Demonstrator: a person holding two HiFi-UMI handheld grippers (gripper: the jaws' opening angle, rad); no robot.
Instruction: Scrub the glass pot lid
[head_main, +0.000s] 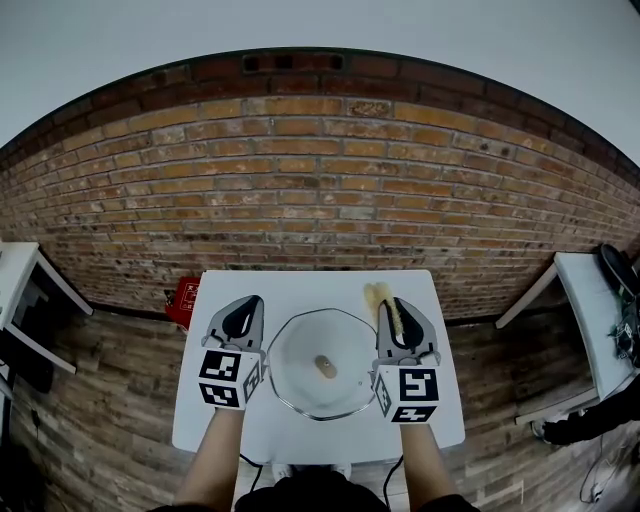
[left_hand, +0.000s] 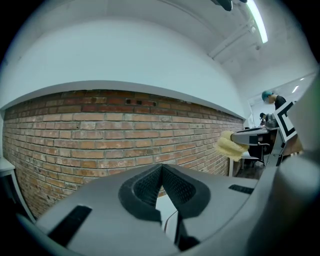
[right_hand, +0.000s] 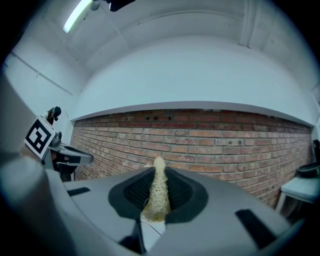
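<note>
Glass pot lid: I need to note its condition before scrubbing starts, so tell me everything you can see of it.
The glass pot lid is round and clear, with a metal-looking rim and a small tan knob at its centre. It lies flat, knob up, on the white table. The left claw and right claw flank it; neither grips it. Any dirt is too small to tell.

The left claw (head_main: 248, 303) and the right claw (head_main: 397, 305) are grey shells with black ribbed pads (left_hand: 145, 187), each bearing a white cube (head_main: 228, 378) with black square markers, and the person wears a dark top (head_main: 300, 496).
</note>
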